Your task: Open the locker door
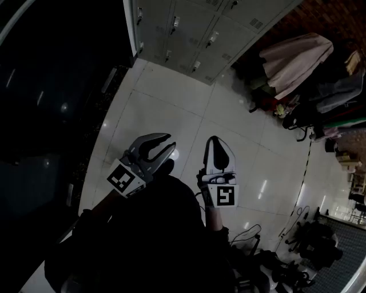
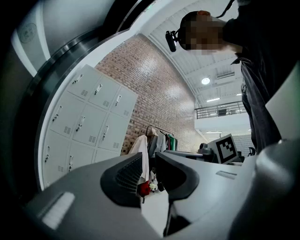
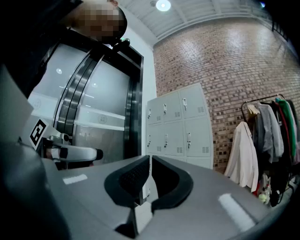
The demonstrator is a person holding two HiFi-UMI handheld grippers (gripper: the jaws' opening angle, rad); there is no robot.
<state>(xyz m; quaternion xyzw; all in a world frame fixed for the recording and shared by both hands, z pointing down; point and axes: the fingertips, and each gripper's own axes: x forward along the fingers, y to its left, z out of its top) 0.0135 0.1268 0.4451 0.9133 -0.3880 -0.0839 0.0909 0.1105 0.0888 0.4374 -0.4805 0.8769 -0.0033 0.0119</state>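
While the lockers (image 1: 194, 34) stand well off, my left gripper (image 1: 163, 146) has its jaws apart. My right gripper (image 1: 213, 142) has its jaws together, empty.

A red brick wall (image 3: 225, 61) rises to a white ribbed ceiling (image 3: 211, 14), where a round lamp (image 3: 163, 4) glows just past the wall's top edge. At the foot of the wall stands a clothes rack (image 3: 267, 99) hung with garments (image 3: 276, 136), with a pale coat (image 3: 242, 150) at its near end. A floor (image 1: 171, 114) of large, glossy white tiles spreads out from the wall and mirrors the ceiling lights. Left of the wall in the right gripper view, tall glass panels (image 3: 93, 108) sit in dark frames. Past the wall's far end, a railed balcony (image 2: 220, 111) hangs under strip lights (image 2: 213, 99). Black cables (image 1: 297, 214) trail across the tiles well out from the wall.
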